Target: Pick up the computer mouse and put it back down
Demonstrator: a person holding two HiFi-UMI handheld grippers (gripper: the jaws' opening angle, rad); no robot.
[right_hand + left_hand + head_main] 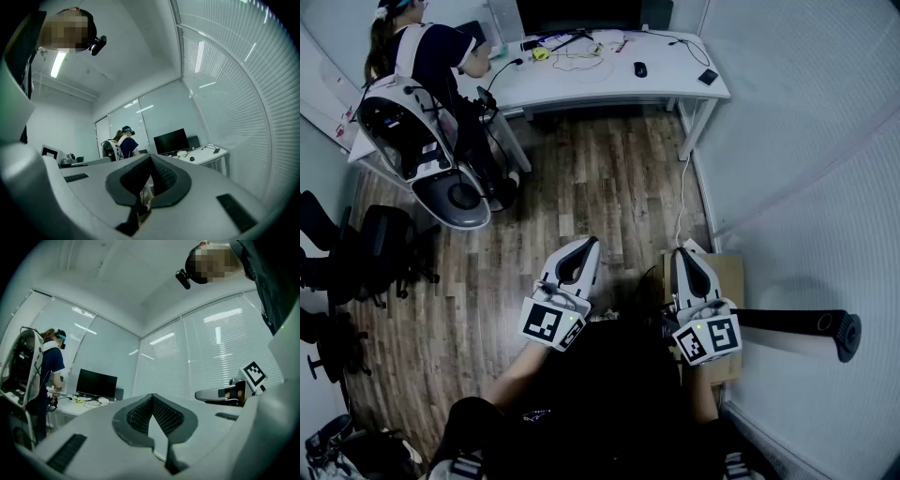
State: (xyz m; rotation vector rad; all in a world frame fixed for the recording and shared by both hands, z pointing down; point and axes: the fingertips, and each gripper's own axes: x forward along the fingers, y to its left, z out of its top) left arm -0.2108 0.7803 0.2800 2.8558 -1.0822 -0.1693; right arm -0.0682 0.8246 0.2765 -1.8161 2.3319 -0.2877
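Wood floor, white desk with mouse, monitor

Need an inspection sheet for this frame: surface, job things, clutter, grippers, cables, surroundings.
Surface: white desk across the room, far from both grippers.
Job's things: mouse lies on the desk, untouched.
Clutter: monitor, flat dark thing, small yellow thing.
Grippers: left gripper and right gripper shut, fingers empty, held over the floor.
Cables: loose cables on the desk; one cord hangs to the floor.
Surroundings: wood floor, person at the desk's left end, cardboard box.
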